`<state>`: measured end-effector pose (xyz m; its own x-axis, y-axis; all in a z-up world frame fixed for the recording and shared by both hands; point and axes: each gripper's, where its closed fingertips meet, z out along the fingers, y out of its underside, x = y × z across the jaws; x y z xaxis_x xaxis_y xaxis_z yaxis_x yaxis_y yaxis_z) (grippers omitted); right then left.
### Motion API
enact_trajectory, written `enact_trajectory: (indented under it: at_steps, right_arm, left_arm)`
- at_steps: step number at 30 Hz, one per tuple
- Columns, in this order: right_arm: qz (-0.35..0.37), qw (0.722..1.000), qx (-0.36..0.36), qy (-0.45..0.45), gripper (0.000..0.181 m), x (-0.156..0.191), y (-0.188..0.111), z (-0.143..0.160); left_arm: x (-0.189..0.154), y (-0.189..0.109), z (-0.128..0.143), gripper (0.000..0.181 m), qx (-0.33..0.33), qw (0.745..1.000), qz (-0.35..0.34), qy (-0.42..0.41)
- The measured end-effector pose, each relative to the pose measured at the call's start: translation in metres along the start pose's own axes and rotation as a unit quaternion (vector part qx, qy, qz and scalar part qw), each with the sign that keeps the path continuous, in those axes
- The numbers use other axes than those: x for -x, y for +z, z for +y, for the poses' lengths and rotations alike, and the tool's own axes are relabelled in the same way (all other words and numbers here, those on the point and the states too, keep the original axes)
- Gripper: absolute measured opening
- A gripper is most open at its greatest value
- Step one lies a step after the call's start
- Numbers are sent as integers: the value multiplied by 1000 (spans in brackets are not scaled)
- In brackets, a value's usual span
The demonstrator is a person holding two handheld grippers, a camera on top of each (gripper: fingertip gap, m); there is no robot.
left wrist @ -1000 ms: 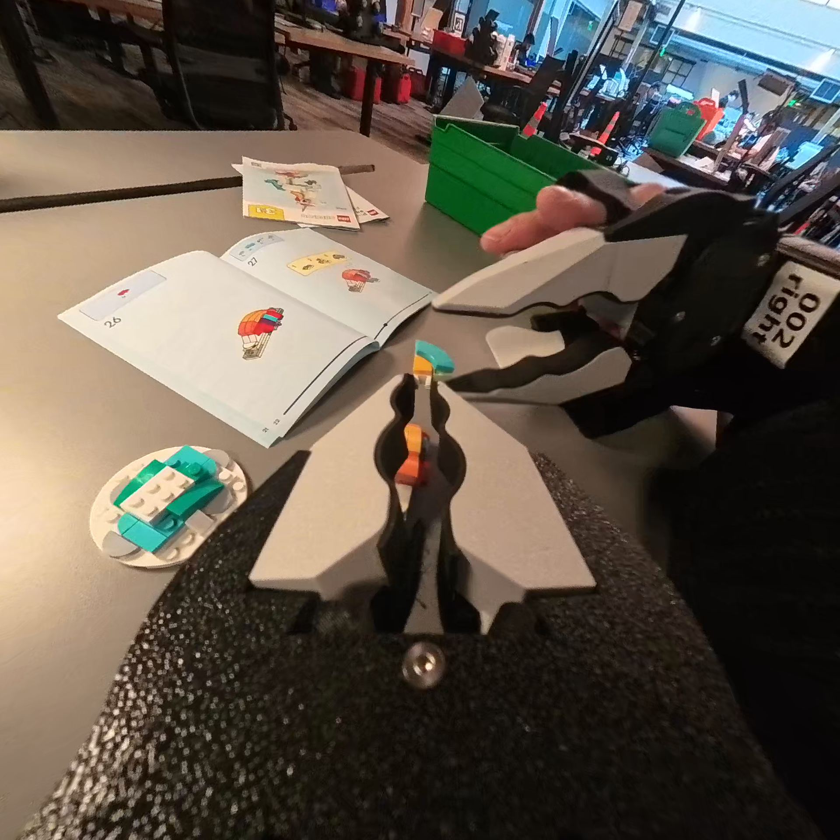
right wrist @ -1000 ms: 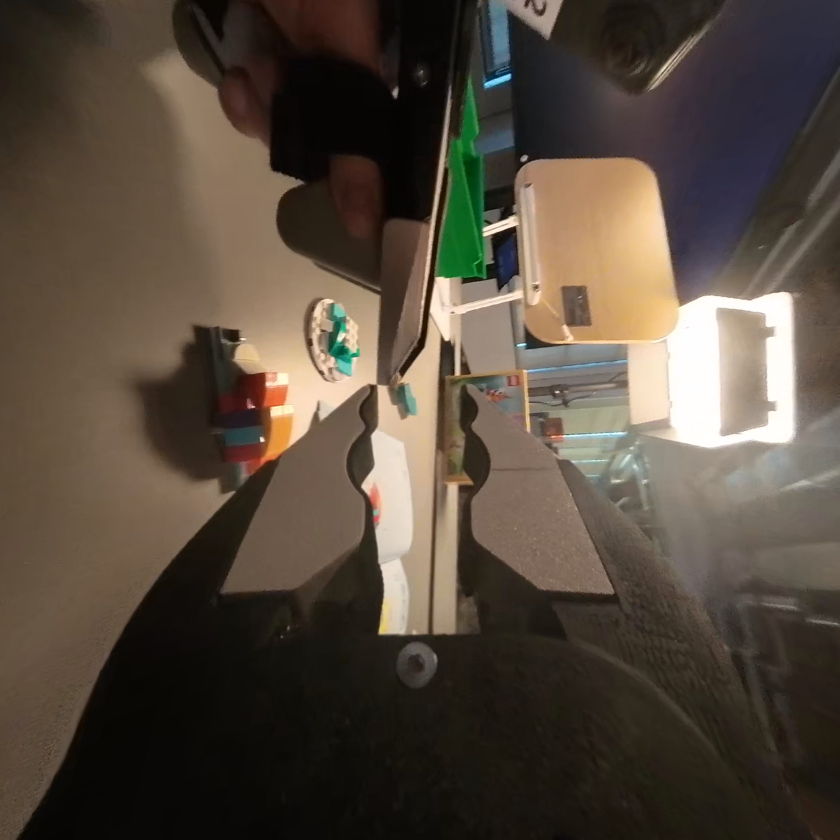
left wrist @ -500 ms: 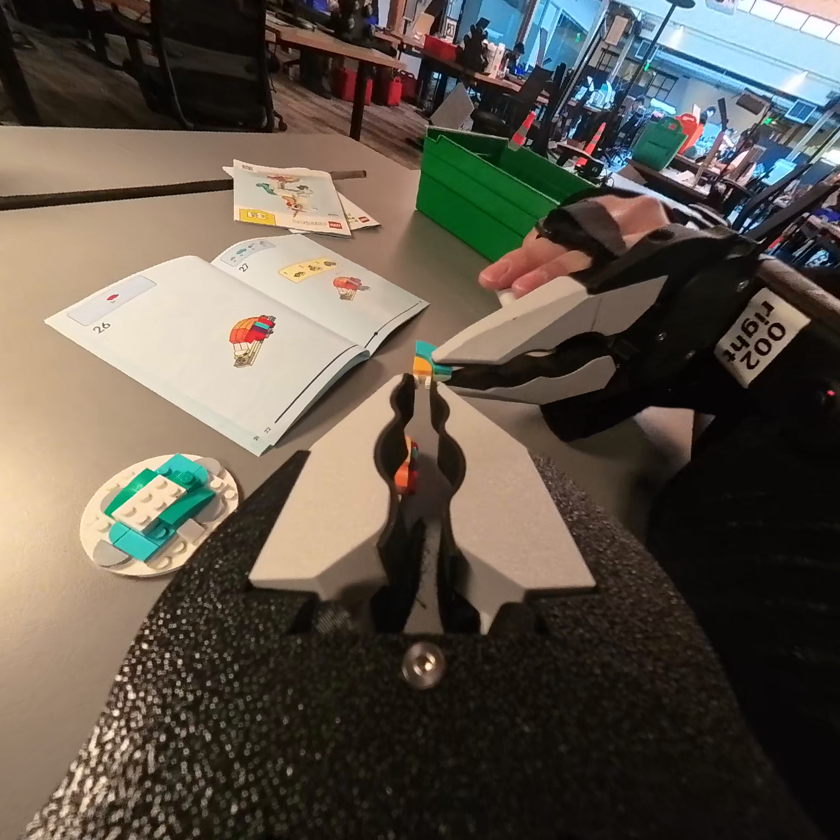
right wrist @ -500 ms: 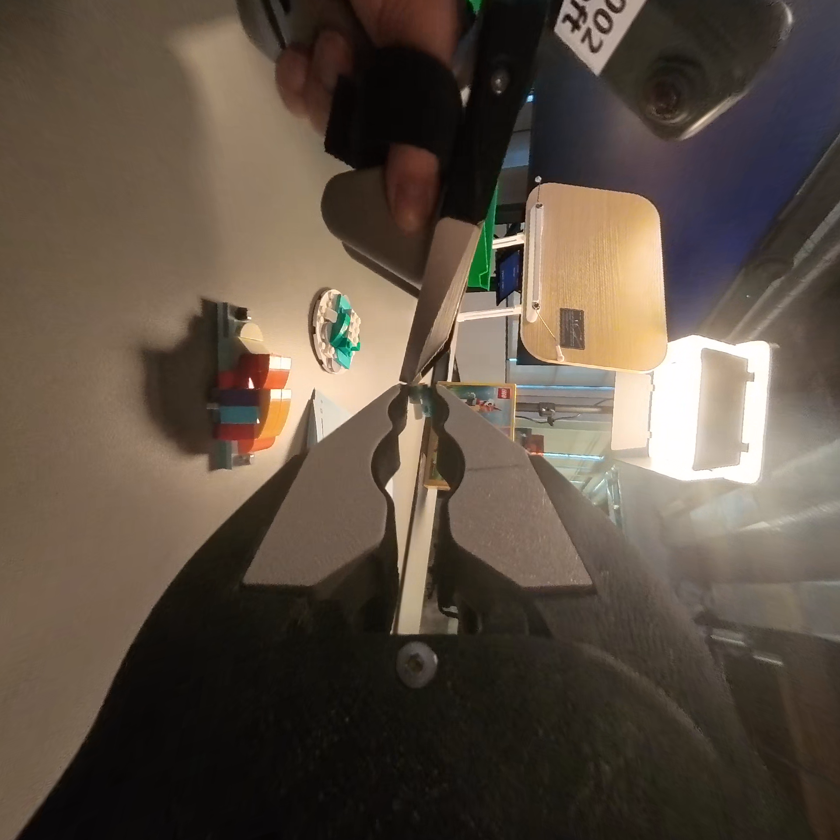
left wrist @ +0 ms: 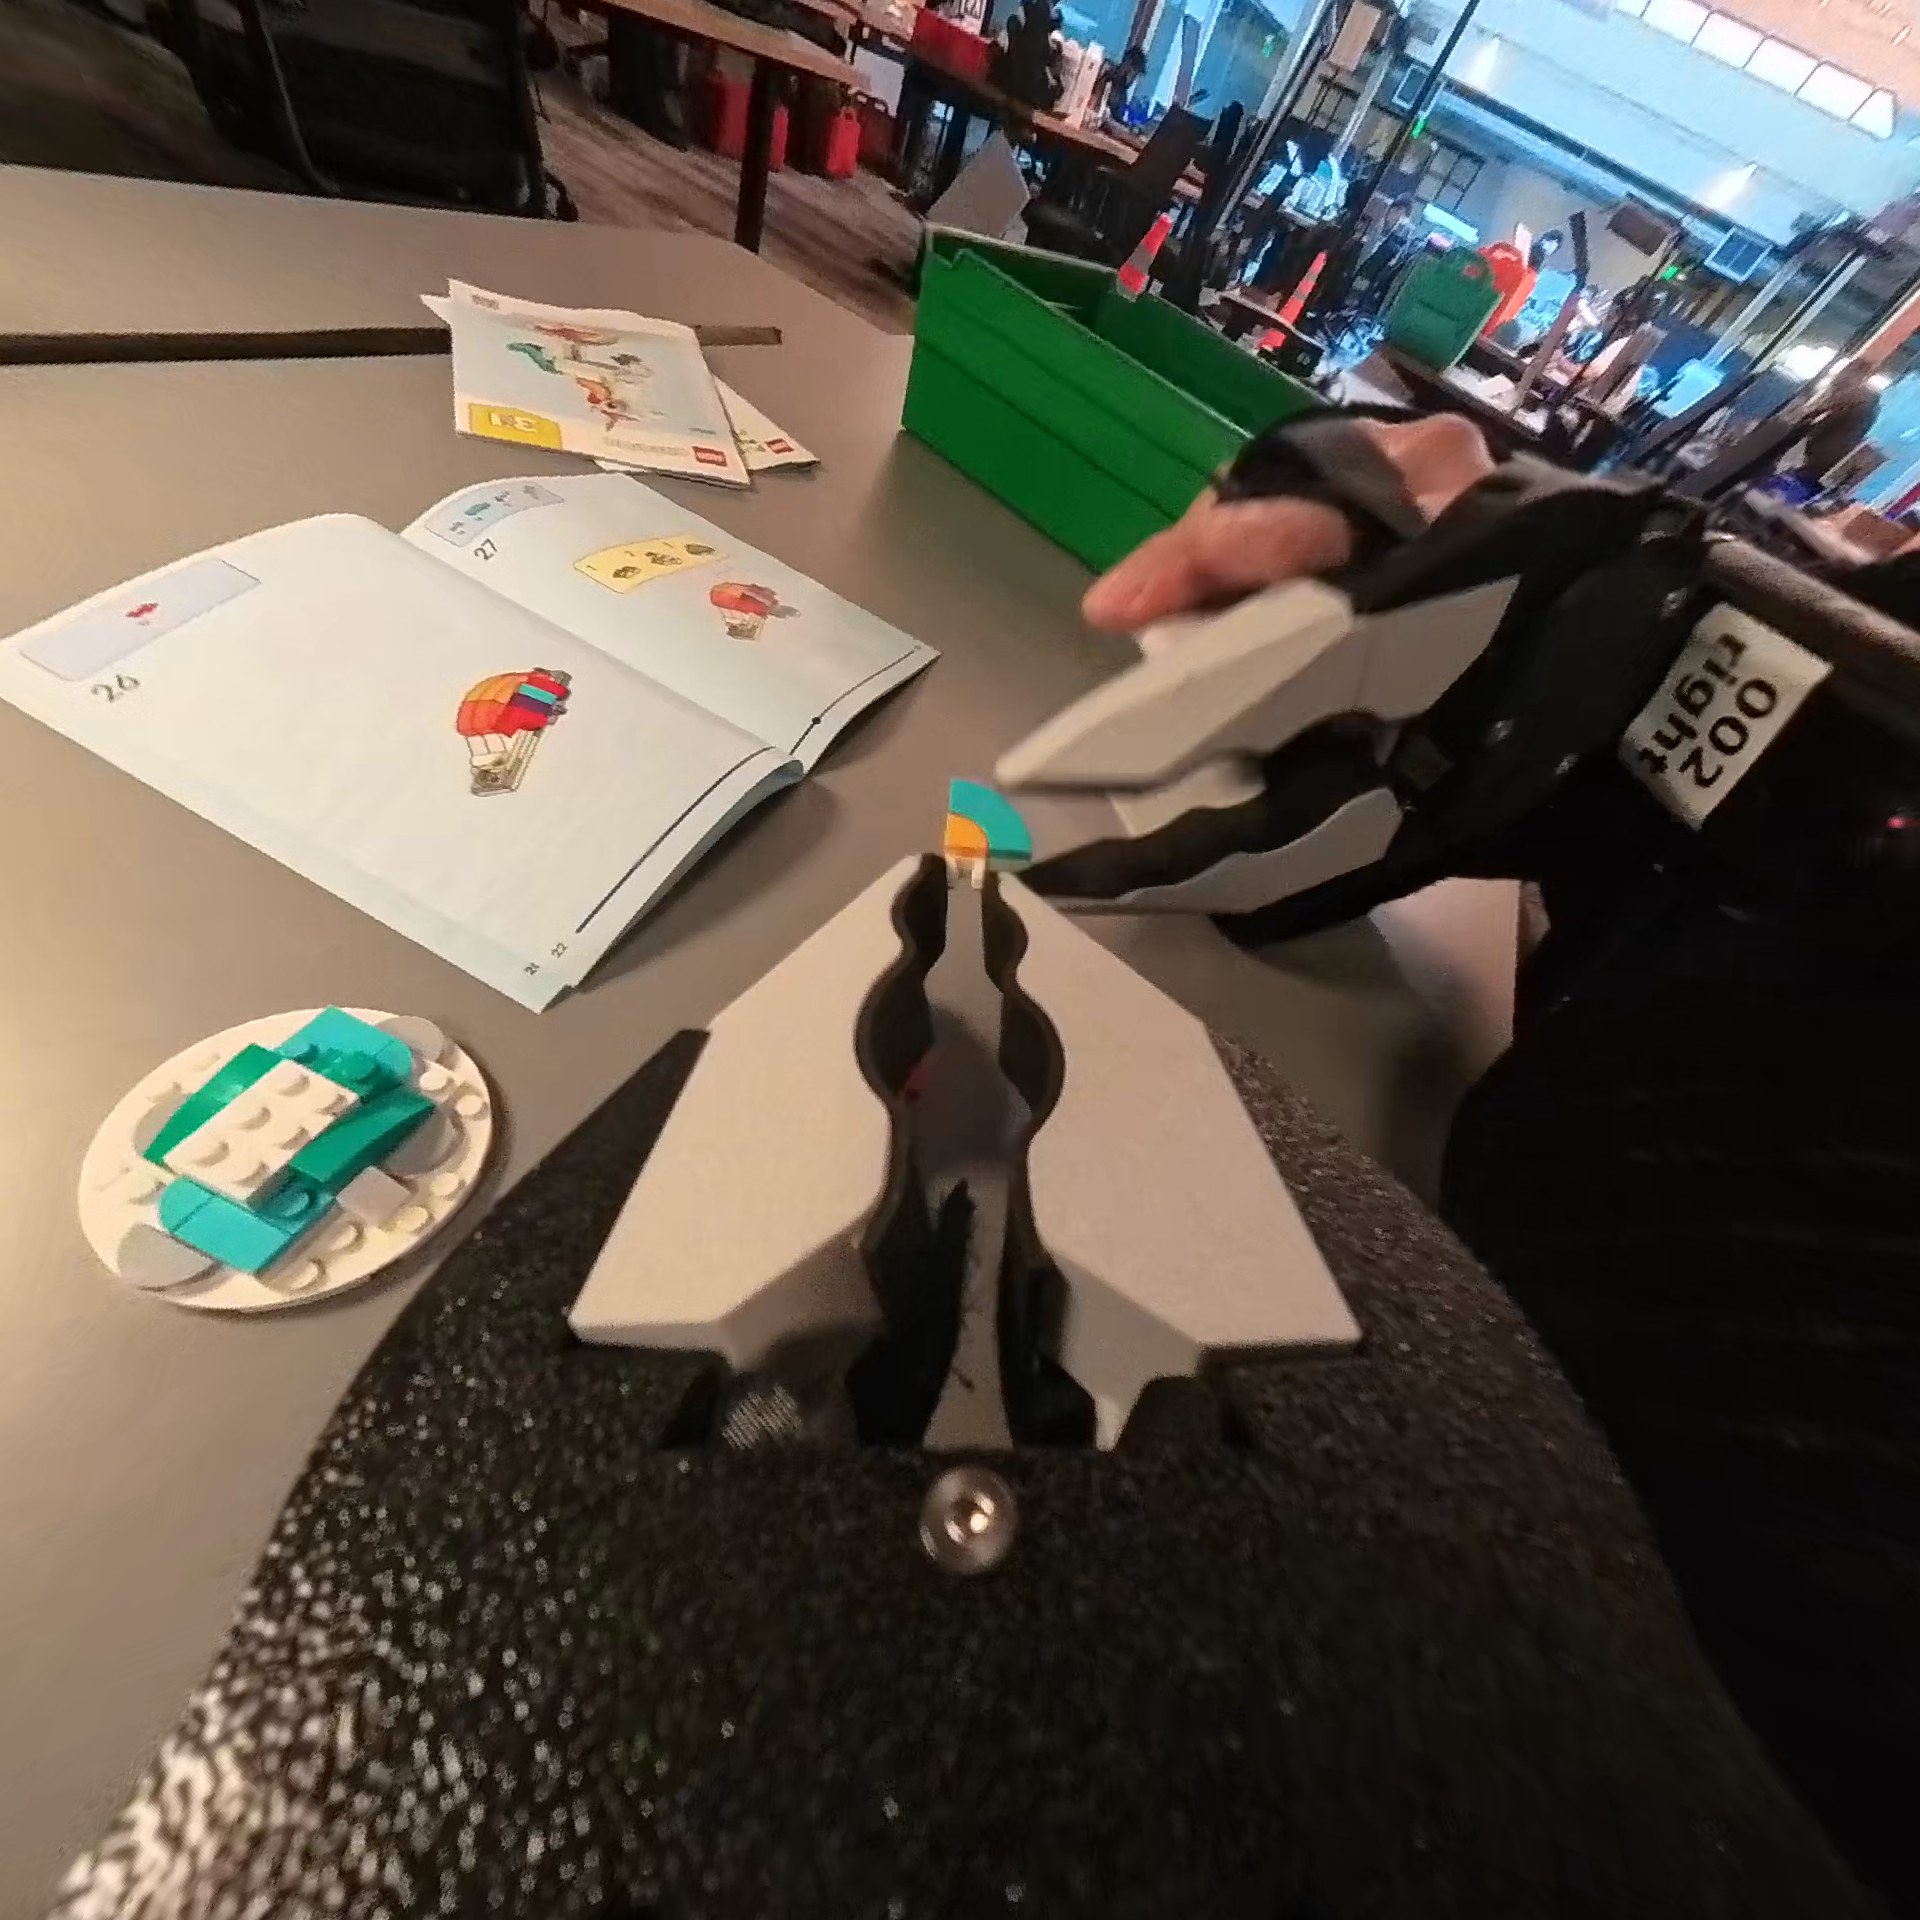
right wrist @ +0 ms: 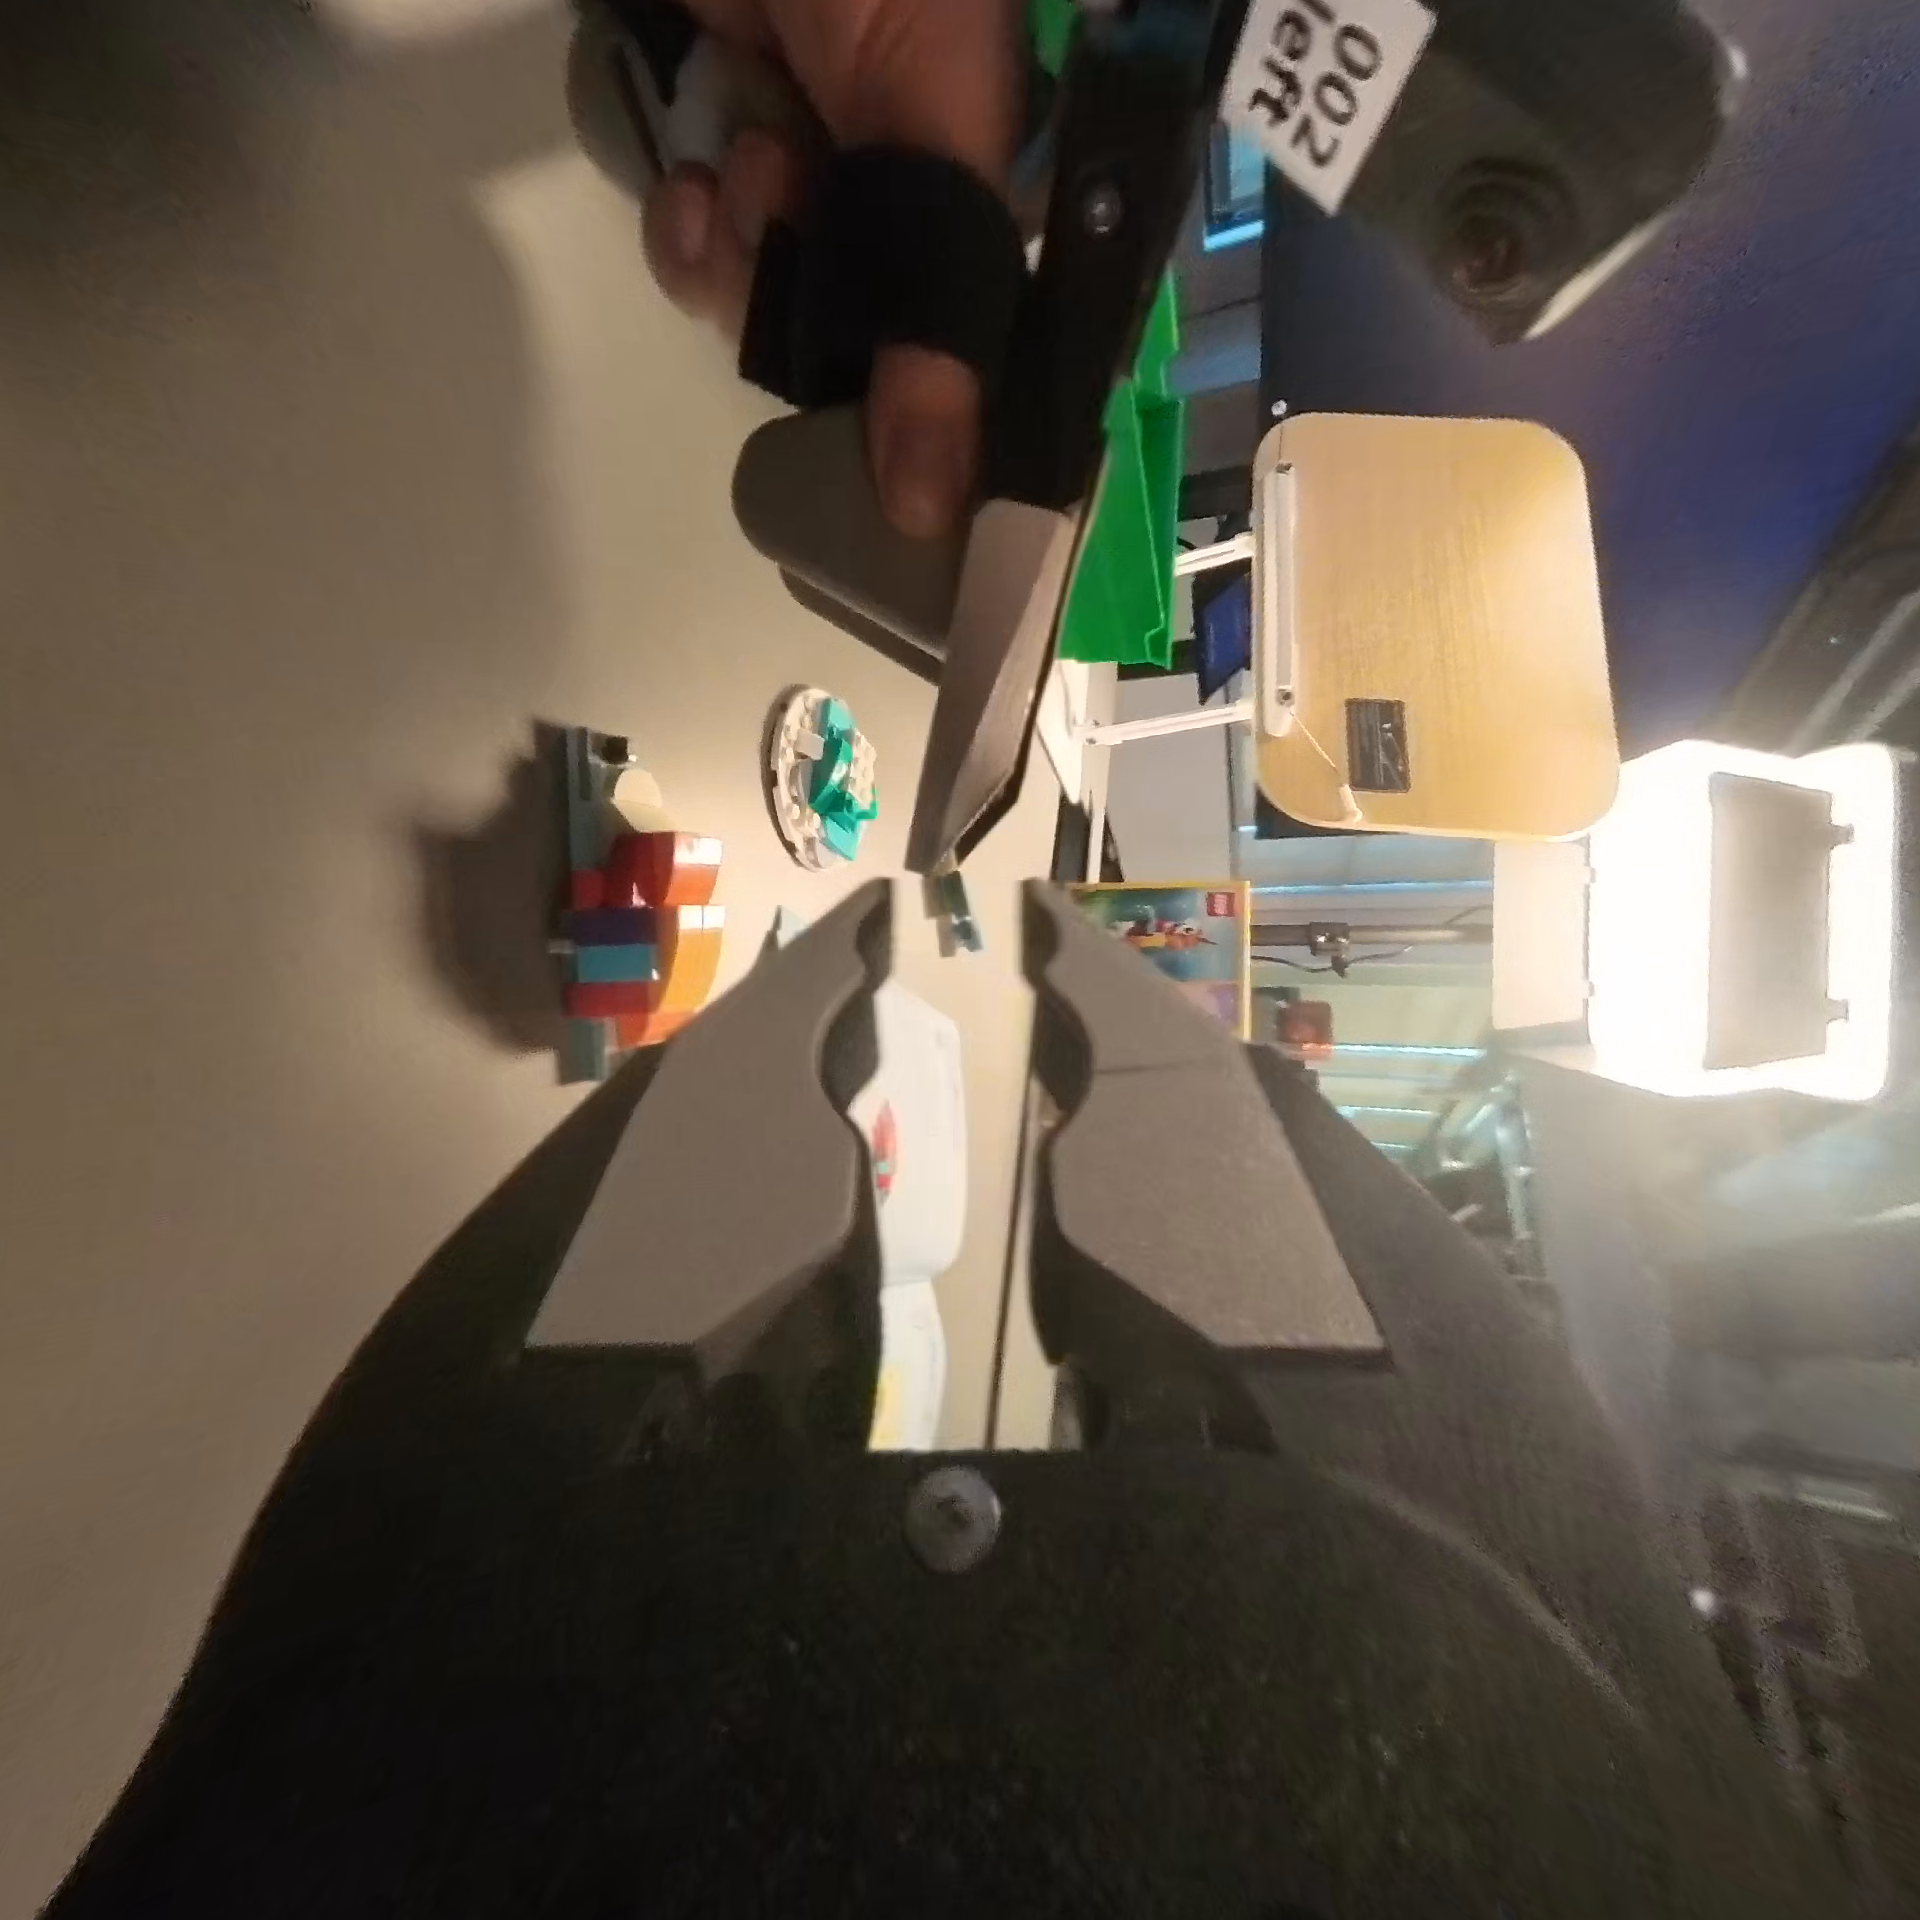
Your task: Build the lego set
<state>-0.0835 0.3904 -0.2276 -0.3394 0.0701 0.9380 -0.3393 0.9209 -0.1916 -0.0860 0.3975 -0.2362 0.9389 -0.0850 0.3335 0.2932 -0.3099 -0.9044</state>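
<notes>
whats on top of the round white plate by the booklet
On the round white plate sits a low stack of teal and green sloped pieces with a white studded plate on top, plus small grey tiles. Whatever lies under that stack is covered.

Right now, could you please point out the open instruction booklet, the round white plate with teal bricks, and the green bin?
open instruction booklet (left wrist: 343, 727): left wrist view, on its left page.
round white plate (left wrist: 457, 1101): left wrist view, on its bare studded rim.
green bin (left wrist: 1039, 416): left wrist view, on its near side wall.

Grey table (left wrist: 260, 436): booklet (left wrist: 436, 717), round plate (left wrist: 286, 1143)
</notes>
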Motion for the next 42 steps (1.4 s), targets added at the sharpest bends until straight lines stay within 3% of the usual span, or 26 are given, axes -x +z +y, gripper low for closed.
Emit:
enact_trajectory:
  at_steps: [1, 2, 4, 10, 18, 23, 26, 28, 29, 34, 42]
  right_arm:
    - [-6, 1000, -1, 20, 40, 0, 0, 0]
    - [-9, 999, -2, 37, 48, -2, -1, 0]
    - [-12, 999, -1, 34, 49, -3, -2, 2]
    - [-7, 1000, 3, -16, 19, 1, 0, 5]
    - [-19, 999, 14, -29, 5, 2, 0, 7]
    - [-21, 999, 22, -35, 5, 3, 1, 8]
    - [-16, 1000, 21, 16, 5, 3, 3, 10]
    - [-17, 1000, 20, 14, 26, 3, 3, 9]
    - [-17, 1000, 11, 13, 27, 3, 3, 5]
    - [-10, 1000, -8, -10, 10, 3, 3, -2]
    - [-29, 999, 4, -32, 5, 5, 4, 0]
  left_arm:
    - [-1, 0, 1, 4, -1, 1000, 10, -8]
    - [-4, -1, 1, 4, -7, 999, 27, -24]
    - [-5, -2, 1, 4, -14, 998, 46, -52]
    - [-10, -2, 2, 4, -10, 995, 69, -68]
    - [-11, -2, 1, 4, -9, 994, 75, -75]
    - [-10, 0, 3, 4, -5, 994, 74, -79]
    - [-8, 0, 2, 4, -12, 992, 76, -96]
    - [-3, 0, 4, 4, -14, 992, 69, -108]
    - [-3, -1, 4, 4, -15, 991, 70, -114]
    - [-4, -2, 3, 4, -20, 989, 79, -122]
    - [-1, 0, 3, 4, -13, 990, 67, -121]
